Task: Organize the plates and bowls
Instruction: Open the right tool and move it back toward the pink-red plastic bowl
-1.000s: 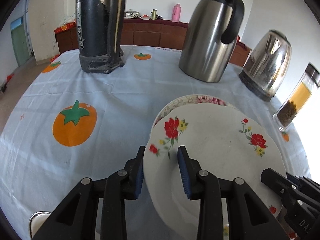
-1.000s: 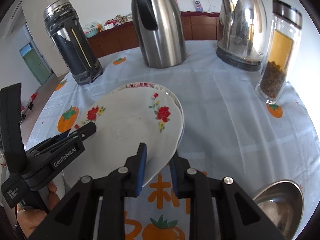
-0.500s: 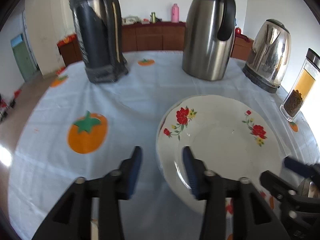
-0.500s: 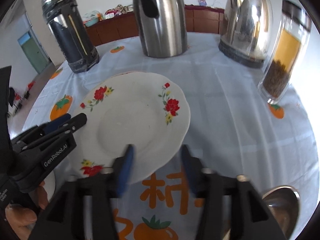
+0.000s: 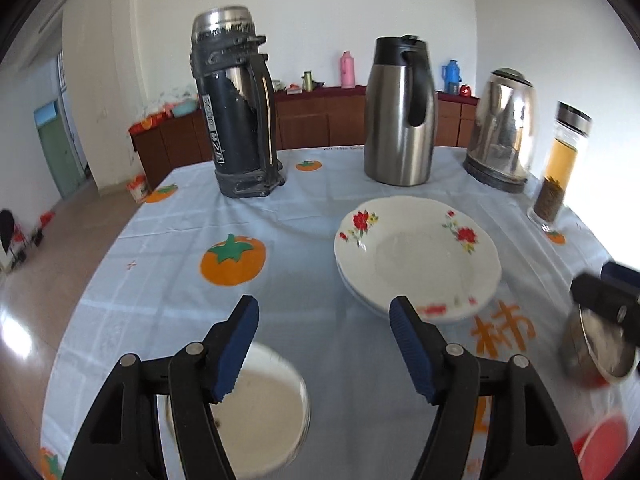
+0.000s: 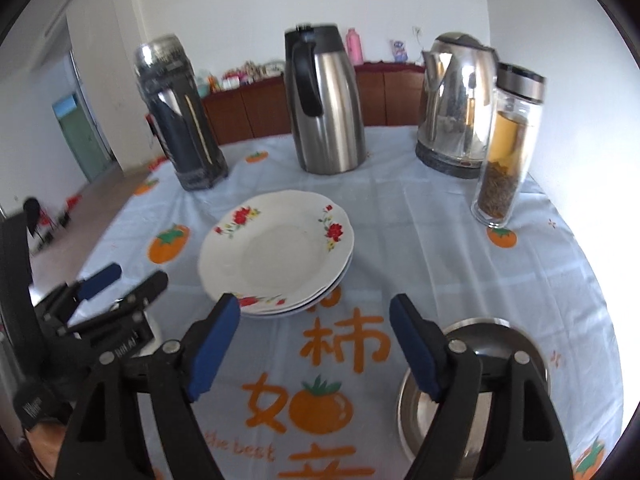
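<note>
A stack of white plates with red flowers [image 5: 418,256] lies on the tablecloth; it also shows in the right wrist view [image 6: 278,252]. My left gripper [image 5: 324,316] is open and empty, pulled back from the stack's near left edge. A white bowl [image 5: 256,408] sits under its left finger. My right gripper [image 6: 314,312] is open and empty, just in front of the stack. A steel bowl [image 6: 472,396] lies under its right finger; in the left wrist view [image 5: 600,348] it appears blurred at the right edge.
At the back of the table stand a black thermos [image 5: 236,120], a steel jug [image 5: 400,112], an electric kettle [image 5: 502,128] and a glass tea bottle [image 5: 560,168]. A red object [image 5: 600,444] lies at the near right. The left gripper shows in the right wrist view [image 6: 104,296].
Both grippers let go of the flowered plate, which now lies flat on the stack. Both have opened wide and drawn back toward the near side of the table.
</note>
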A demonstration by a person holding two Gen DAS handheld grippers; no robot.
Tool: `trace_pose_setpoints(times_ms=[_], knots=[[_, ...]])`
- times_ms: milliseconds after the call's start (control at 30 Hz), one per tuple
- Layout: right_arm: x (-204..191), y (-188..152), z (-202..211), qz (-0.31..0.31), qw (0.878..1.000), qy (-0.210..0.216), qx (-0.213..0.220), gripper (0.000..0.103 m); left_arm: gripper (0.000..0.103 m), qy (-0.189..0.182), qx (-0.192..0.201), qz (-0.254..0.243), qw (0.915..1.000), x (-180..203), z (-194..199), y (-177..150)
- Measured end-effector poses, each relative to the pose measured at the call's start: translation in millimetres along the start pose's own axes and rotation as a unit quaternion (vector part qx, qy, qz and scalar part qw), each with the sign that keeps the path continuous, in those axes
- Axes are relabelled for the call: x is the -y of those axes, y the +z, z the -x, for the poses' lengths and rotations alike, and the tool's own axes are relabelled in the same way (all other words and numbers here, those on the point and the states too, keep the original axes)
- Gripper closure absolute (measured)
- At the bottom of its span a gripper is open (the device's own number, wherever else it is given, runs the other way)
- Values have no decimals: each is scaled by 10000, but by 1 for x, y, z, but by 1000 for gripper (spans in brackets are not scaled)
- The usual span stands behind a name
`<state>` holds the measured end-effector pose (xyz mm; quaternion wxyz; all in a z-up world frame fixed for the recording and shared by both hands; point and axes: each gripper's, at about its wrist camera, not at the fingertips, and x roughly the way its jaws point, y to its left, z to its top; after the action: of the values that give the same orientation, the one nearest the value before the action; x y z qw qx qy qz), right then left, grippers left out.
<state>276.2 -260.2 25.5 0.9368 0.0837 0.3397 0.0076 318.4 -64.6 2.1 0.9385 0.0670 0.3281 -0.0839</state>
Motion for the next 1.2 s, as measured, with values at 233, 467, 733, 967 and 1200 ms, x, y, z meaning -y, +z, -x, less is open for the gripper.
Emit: trace_pose_setpoints(times_ms=[233,467,733,967,1200], knots=[[-8,-38,50,-149,9966,-128,796,20,33,31,270,363,9990,-19,39,-43],[-16,-76,88,-439,9848,-508,1604,18,33,527,665,631,9944,-35,62,-74],[-29,-122,120,-555,9680,-967,2247,18,33,643,674,994,9907,-52,85,-100],[-25,-152,143,-750,9591,-1178,2464,18,33,724,874,1098,9875,-54,111,-118],[-21,-169,152,-870,9612,-1142,2357,18,33,677,878,1077,9880,-49,130,-135]])
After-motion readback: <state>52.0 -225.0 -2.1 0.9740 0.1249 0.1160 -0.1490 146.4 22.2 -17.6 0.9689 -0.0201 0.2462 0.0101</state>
